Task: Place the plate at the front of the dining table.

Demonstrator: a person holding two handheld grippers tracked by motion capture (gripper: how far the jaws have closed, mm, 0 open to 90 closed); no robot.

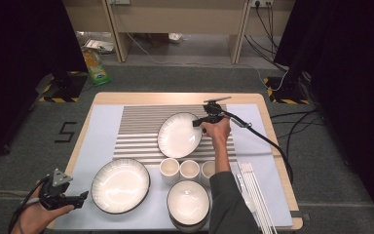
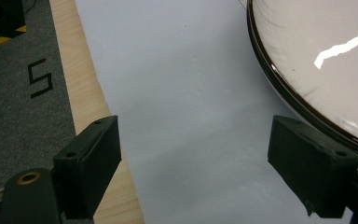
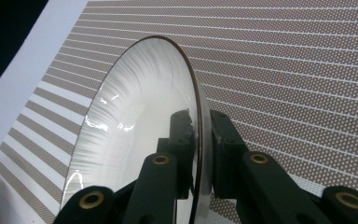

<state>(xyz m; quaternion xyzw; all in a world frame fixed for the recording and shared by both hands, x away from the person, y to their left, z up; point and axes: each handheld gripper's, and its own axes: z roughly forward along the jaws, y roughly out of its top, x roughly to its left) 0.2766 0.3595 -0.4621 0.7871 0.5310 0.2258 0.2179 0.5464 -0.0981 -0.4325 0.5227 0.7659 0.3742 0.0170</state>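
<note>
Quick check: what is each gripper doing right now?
Left gripper: open, holding nothing.
Right gripper: shut on the rim of the white dark-rimmed ribbed plate.

My right claw (image 1: 198,123) holds the rim of a white plate (image 1: 178,135) over the striped mat (image 1: 141,129), and the plate looks tilted. My left claw (image 1: 80,198) hangs at the near left corner of the surface (image 1: 180,97), just beside a second plate (image 1: 120,185). Three cups (image 1: 169,170) stand between the plates, with a bowl (image 1: 188,203) in front of them.
</note>
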